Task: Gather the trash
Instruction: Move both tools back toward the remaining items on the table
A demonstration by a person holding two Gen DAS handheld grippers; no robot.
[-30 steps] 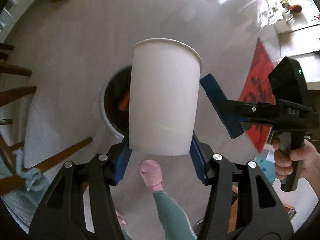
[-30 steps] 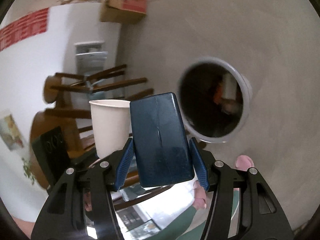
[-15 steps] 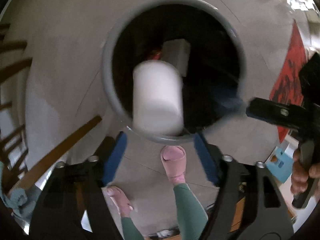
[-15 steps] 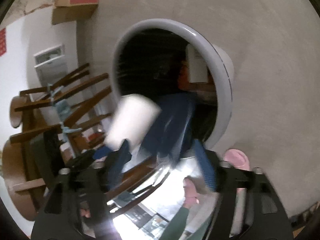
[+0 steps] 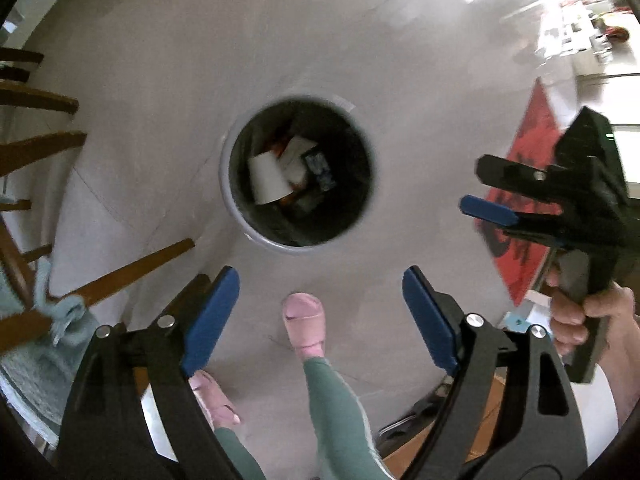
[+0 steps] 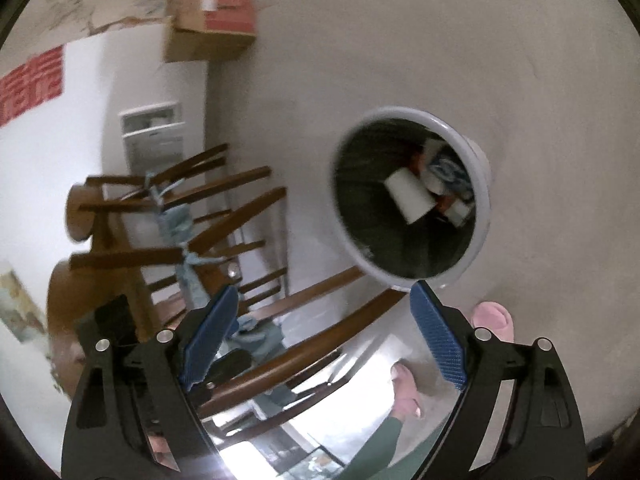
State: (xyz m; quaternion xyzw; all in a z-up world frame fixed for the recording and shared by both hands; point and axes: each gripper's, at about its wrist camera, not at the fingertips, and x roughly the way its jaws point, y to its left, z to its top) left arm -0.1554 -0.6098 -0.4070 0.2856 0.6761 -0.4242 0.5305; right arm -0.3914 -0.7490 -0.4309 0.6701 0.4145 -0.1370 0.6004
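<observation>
Looking straight down from the left wrist camera, a round grey trash bin (image 5: 297, 176) stands on a pale floor (image 5: 360, 60), directly ahead of the left gripper (image 5: 320, 312), whose blue-padded jaws are spread wide apart and hold nothing. Inside the bin a white paper cup (image 5: 269, 178) lies on its side on top of other rubbish, beside a dark blue packet (image 5: 322, 168) and some white and orange scraps. To the right in this view, the right gripper (image 5: 490, 206) is held in the person's right hand (image 5: 588, 316), above a red mat (image 5: 524, 200). A pink slipper (image 5: 304, 324) and green trouser leg show below, just short of the bin. From the right wrist camera, the right gripper (image 6: 324, 336) also has its blue jaws wide open and empty, with the bin (image 6: 482, 200) ahead and the cup (image 6: 410, 194) resting inside it. Wooden chairs (image 6: 168, 216) stand to the left of the bin, and a cardboard box (image 6: 210, 24) sits farther off by the wall.
</observation>
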